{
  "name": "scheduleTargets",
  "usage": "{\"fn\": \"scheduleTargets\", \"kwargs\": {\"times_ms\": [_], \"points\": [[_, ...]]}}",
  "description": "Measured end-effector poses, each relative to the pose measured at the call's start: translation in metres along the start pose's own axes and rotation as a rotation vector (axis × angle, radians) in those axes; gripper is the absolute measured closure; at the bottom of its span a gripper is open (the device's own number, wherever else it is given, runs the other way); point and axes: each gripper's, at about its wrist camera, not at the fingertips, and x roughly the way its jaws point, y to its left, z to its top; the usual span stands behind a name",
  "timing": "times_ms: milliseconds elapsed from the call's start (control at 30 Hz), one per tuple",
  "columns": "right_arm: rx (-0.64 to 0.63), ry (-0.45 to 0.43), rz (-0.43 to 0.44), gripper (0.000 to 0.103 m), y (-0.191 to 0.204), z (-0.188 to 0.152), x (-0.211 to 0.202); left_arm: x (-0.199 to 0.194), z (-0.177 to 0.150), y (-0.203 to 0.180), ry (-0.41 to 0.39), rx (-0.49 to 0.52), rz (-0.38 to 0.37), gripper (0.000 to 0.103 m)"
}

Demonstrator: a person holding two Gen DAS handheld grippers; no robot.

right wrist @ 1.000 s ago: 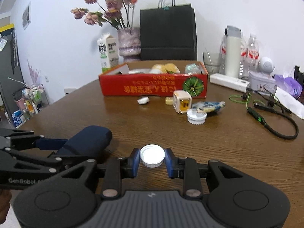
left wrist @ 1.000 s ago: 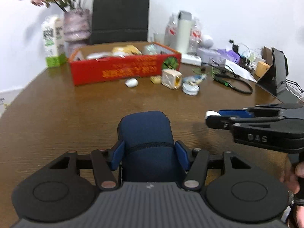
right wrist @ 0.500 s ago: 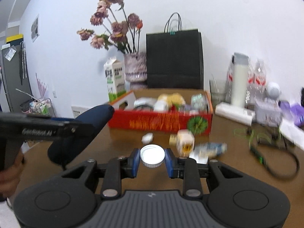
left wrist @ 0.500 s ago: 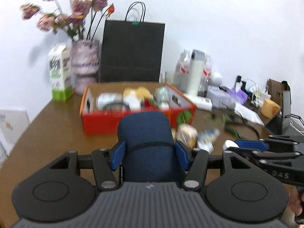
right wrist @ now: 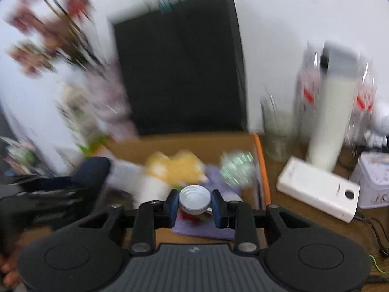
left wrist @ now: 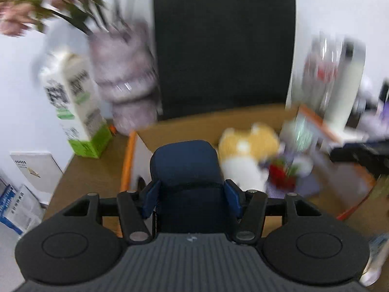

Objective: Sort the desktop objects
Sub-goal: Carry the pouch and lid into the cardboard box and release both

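Observation:
My left gripper (left wrist: 192, 198) is shut on a dark blue soft pouch (left wrist: 186, 170) and holds it over the left end of the open cardboard box (left wrist: 127, 160). My right gripper (right wrist: 195, 205) is shut on a white round lid (right wrist: 194, 199) and holds it over the right part of the same box (right wrist: 261, 160). Inside the box lie a yellow and white plush toy (left wrist: 248, 146), a purple item with red print (right wrist: 201, 228) and a greenish packet (right wrist: 237, 166). The left gripper with the pouch shows at the left of the right wrist view (right wrist: 60, 187). Both views are blurred.
Behind the box stand a black paper bag (left wrist: 223, 48), a vase of flowers (left wrist: 124, 82) and a milk carton (left wrist: 73, 102). Right of the box are a glass (right wrist: 278, 131), a white bottle (right wrist: 333, 116), a white power bank (right wrist: 318, 189) and a small tin (right wrist: 373, 180).
Both grippers have moved forward from the near table to above the box, each still holding its object. The loose items on the table have dropped out of view.

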Motion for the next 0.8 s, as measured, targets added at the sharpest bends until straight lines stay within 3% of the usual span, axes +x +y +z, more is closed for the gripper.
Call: {"fn": "scheduleTargets", "kwargs": {"times_ms": [100,200,333,500,700,800], "points": [[0.014,0.123,0.0,0.076,-0.004,-0.008,0.046,0.013,-0.014,-0.004,0.006,0.036,-0.012,0.043],[0.009,0.203,0.001,0.076,-0.002,-0.022,0.075,0.021,-0.012,0.003,0.054,-0.023,-0.058,0.042],[-0.025,0.206,-0.009,0.073,0.007,-0.028,0.083,0.042,-0.008,0.006,0.108,-0.032,-0.065,0.037],[0.017,0.183,0.042,0.049,0.007,-0.021,0.059,0.023,-0.003,0.014,0.079,-0.049,-0.117,0.028],[0.013,0.113,0.012,0.046,0.009,-0.004,0.005,-0.033,0.014,0.032,-0.007,-0.111,-0.113,0.015],[-0.004,0.089,0.004,0.041,0.017,-0.002,-0.021,-0.059,0.015,0.034,-0.026,-0.126,-0.097,0.002]]}}
